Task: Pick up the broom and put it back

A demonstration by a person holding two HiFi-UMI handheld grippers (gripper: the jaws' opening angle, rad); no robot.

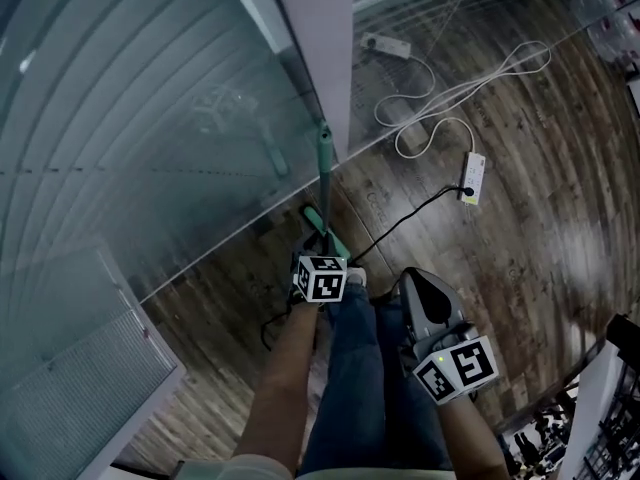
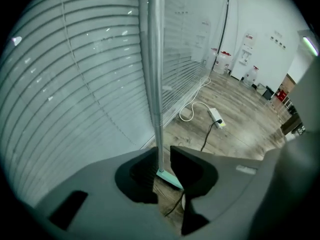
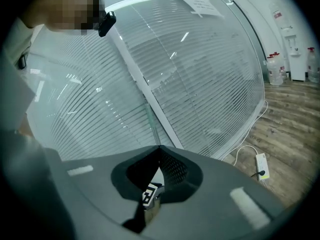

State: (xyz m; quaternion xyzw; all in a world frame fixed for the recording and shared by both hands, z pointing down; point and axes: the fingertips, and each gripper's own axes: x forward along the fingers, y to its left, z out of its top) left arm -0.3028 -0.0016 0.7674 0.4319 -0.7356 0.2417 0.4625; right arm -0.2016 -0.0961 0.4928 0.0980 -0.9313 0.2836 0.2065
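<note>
Glass wall [image 1: 150, 118] with blinds blocks left side; white post [image 1: 310, 28] ahead, broom [image 1: 324, 168] standing just beside it. Right: wood floor [image 1: 540, 248] open, but cables [image 1: 437, 96] and power strips [image 1: 473, 176] lie there.

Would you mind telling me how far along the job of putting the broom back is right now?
Mostly done, it seems: the broom stands upright by the glass partition, head at the wooden floor. In hand: the left gripper straddles its handle with a gap showing, not clamped; the right gripper is shut and empty. Left: probably just drawing clear.
</note>
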